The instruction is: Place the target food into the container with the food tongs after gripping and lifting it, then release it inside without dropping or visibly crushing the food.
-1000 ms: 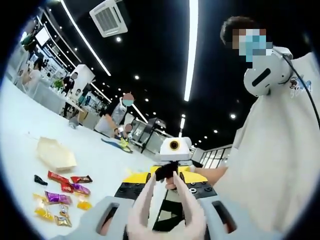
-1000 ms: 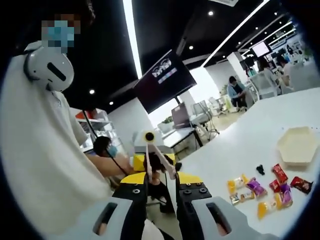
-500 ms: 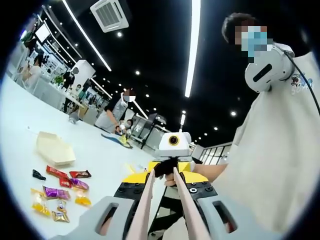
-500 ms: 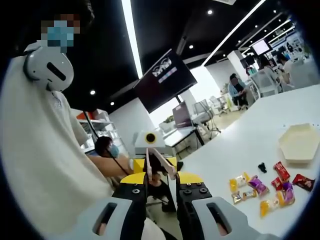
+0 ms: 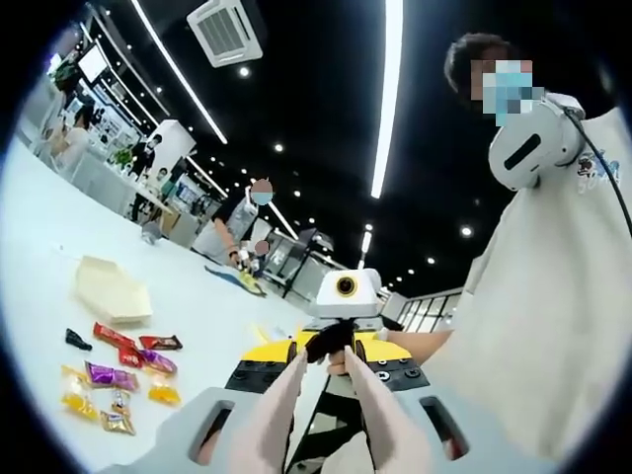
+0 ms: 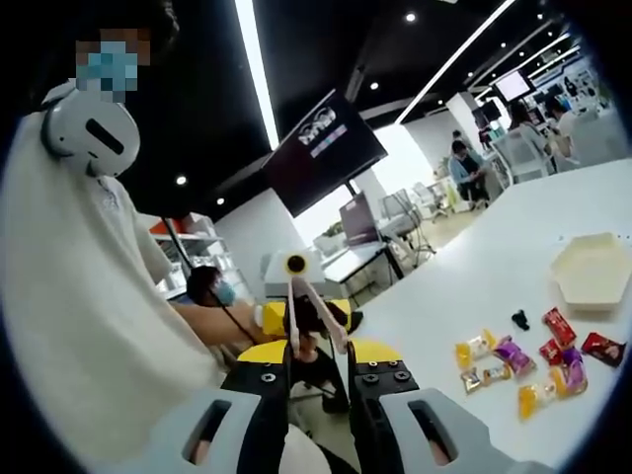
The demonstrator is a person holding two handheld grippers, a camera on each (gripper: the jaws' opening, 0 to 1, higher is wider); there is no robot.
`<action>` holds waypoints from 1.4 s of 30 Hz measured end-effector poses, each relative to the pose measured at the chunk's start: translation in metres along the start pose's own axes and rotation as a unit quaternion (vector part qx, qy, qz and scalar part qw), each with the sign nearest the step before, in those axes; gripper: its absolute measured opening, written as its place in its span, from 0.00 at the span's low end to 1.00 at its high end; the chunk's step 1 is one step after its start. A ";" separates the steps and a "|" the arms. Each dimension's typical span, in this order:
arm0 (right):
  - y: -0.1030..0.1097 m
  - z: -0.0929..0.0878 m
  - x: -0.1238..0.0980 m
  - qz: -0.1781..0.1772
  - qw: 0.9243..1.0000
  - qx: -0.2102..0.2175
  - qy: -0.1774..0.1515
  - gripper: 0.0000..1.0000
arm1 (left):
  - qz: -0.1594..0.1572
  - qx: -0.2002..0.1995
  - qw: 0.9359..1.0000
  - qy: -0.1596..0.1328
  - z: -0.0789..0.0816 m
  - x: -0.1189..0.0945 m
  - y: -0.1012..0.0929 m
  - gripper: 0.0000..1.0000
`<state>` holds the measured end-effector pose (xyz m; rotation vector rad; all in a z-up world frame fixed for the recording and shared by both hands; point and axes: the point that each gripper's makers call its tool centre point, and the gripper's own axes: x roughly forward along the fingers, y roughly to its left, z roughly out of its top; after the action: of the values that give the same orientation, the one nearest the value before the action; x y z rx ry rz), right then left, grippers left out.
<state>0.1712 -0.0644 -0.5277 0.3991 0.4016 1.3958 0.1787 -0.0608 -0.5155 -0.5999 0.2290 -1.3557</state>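
Since the earlier frame the tongs in my left gripper have spread back apart, while my right gripper stays clamped on its narrow tongs. The candies lie on the white table to the right of the right gripper, the container beyond them. Right looks nearer, I think.

left gripper view: white hexagonal paper container on the white table, left of frame; cluster of foil-wrapped candies below it, lower left; small black piece between them at the left edge. right gripper view: container at right edge, candies below it.
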 end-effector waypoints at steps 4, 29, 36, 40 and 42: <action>-0.013 -0.002 -0.002 -0.036 0.999 -0.014 -0.004 0.25 | 0.023 0.012 1.000 0.010 -0.003 -0.001 0.010 0.24; -0.080 -0.012 -0.067 -0.153 0.983 0.028 -0.102 0.29 | 0.221 0.063 0.971 0.071 -0.021 -0.006 0.088 0.25; -0.084 -0.026 -0.065 -0.152 0.982 0.030 -0.107 0.32 | 0.267 0.077 0.958 0.072 -0.020 -0.007 0.100 0.25; -0.082 -0.030 -0.066 -0.149 0.983 0.039 -0.102 0.34 | 0.286 0.083 0.953 0.065 -0.018 -0.008 0.104 0.25; -0.081 -0.033 -0.066 -0.150 0.984 0.037 -0.094 0.34 | 0.293 0.084 0.951 0.058 -0.016 -0.010 0.108 0.25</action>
<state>0.2156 -0.1389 -0.5935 0.5056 0.3432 1.0425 0.2597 -0.0458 -0.5873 -0.2728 0.3514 -0.8215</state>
